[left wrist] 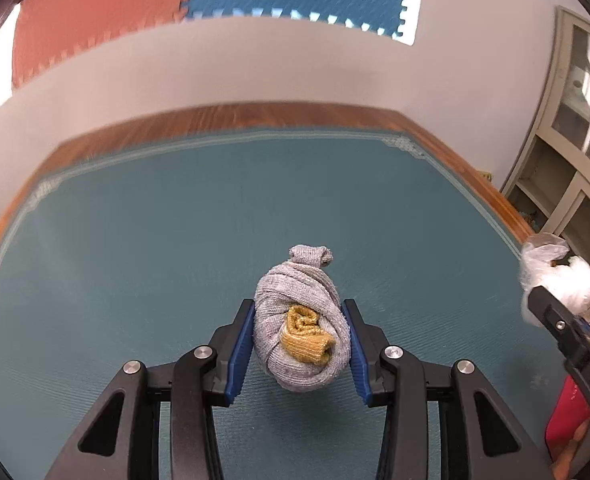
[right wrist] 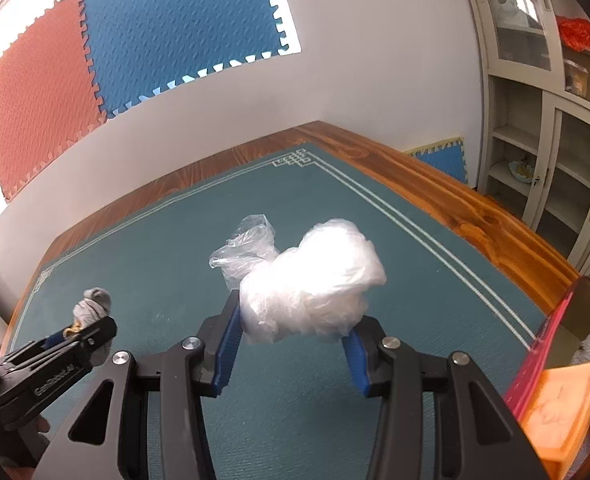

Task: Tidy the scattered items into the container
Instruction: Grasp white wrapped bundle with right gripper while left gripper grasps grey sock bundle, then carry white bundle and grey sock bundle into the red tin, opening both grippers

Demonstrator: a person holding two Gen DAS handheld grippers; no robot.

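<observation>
Left gripper (left wrist: 301, 346) jaws clenched on rolled sock bundle (left wrist: 301, 320), lifted over the tabletop (left wrist: 135, 240). Right gripper (right wrist: 295, 340) jaws grasping crumpled plastic bag (right wrist: 311, 284), just left of the pink container (right wrist: 535, 360). Risk: slippery film may slide free; sock's loose knot may unroll.

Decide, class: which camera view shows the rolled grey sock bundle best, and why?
The left wrist view: the sock bundle fills the centre between the left gripper's blue pads, its mustard inner roll plain. The right wrist view shows only its grey top at the left edge, mostly hidden behind that gripper.
</observation>
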